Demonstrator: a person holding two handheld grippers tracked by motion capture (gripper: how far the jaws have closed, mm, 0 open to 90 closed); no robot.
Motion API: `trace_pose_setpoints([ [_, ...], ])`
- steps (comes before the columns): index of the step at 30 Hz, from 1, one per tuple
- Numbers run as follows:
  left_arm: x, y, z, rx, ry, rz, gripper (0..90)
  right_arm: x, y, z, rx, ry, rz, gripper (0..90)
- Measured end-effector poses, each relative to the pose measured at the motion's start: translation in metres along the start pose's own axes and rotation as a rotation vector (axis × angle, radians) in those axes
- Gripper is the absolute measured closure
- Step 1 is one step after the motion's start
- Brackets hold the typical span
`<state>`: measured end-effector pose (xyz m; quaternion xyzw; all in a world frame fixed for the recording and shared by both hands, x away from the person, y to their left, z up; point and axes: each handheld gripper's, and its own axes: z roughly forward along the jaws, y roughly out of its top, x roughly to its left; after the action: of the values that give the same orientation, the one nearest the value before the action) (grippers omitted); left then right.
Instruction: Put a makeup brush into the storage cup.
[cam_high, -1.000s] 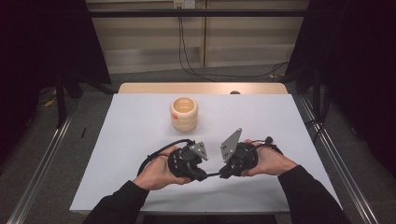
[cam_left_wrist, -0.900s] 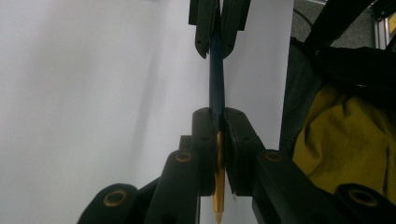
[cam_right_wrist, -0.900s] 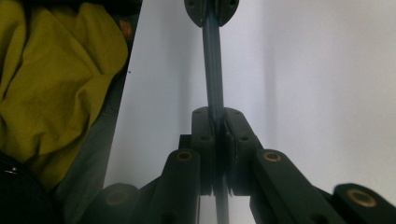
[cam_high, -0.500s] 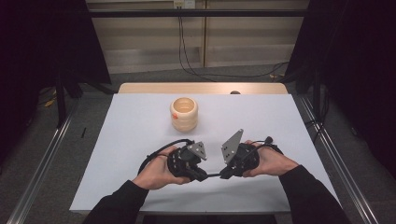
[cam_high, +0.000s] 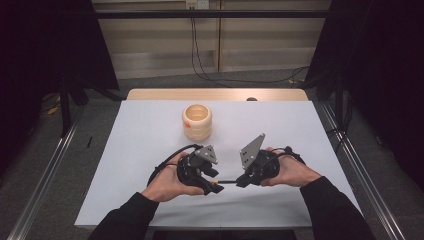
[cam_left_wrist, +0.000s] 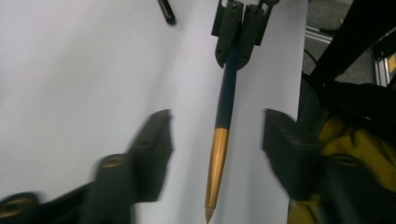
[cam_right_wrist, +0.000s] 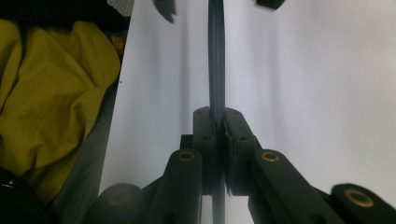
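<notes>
A pen (cam_left_wrist: 224, 98) with a dark blue barrel and a gold front end hangs level just above the white table (cam_high: 150, 140), near its front middle. My right gripper (cam_right_wrist: 216, 114) is shut on the barrel (cam_right_wrist: 216, 56); its jaws also show far off (cam_left_wrist: 236, 37). My left gripper (cam_left_wrist: 218, 121) faces it, and its jaws have just been opening. They stand blurred on either side of the gold end without touching it. In the high view the left gripper (cam_high: 216, 186) and the right gripper (cam_high: 241, 181) meet tip to tip, with the pen (cam_high: 227, 183) between them.
A ringed wooden cup (cam_high: 197, 121) stands upright toward the table's back middle. Yellow cloth (cam_right_wrist: 51, 88) lies beyond the table's near edge. A strip of bare wood (cam_high: 215, 94) runs along the far edge, and metal rails (cam_high: 45, 170) flank the table.
Both hands have kept their places. The left gripper's jaws look a little wider apart around the pen's end than before.
</notes>
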<state>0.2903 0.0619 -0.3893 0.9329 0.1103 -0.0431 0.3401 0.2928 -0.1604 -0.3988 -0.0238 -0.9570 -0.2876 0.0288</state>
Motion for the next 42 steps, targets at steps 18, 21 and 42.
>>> trace_pose_setpoints([
  [18, 0.002, -0.014, -0.018, -0.200, 0.143, -0.045, 3.5, -0.002, -0.005, -0.006, -0.040, -0.032, 0.068, 85.1],
  [21, 0.001, -0.021, -0.018, -0.219, 0.199, -0.051, 3.2, -0.003, -0.006, -0.007, -0.043, -0.037, 0.070, 85.1],
  [42, -0.001, -0.037, -0.038, -0.422, 0.336, -0.120, 3.0, -0.004, -0.020, -0.018, -0.178, -0.120, 0.188, 85.1],
])
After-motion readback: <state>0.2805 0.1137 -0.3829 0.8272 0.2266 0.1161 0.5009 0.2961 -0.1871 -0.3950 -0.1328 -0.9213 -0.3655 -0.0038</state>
